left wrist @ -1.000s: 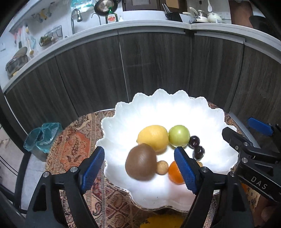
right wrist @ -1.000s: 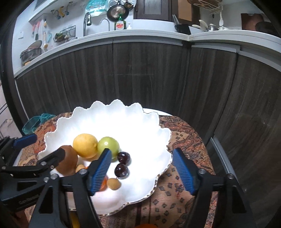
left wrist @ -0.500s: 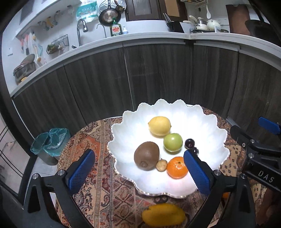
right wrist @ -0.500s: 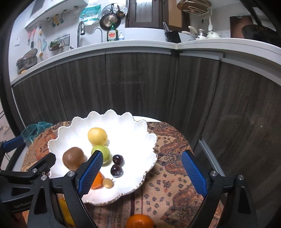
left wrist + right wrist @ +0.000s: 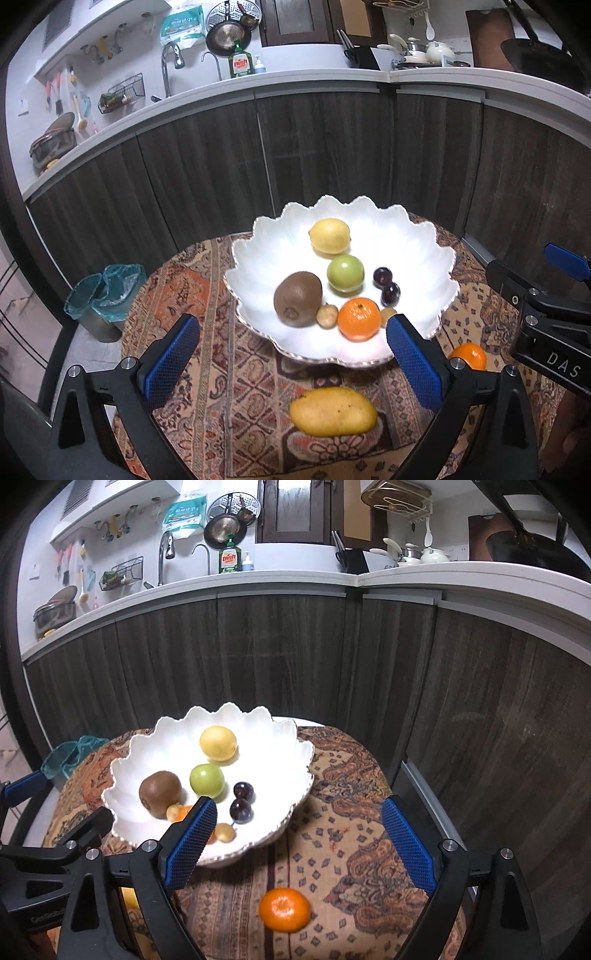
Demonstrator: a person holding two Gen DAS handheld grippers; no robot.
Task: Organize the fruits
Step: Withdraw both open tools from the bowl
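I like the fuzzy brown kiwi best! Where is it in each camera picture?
Left wrist view: the fuzzy brown oval kiwi sits near the picture's middle, in the scalloped white bowl's near-left part.
Right wrist view: the kiwi appears left of centre, at the bowl's left side.
Shared landmark: the round green apple, just right of the kiwi in both.

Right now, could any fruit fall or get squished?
Maybe. The mango and loose orange lie on the patterned cloth near the table's front; a nudge from the open left gripper or right gripper could roll them off. Dropping one into the bowl may scatter the dark plums.
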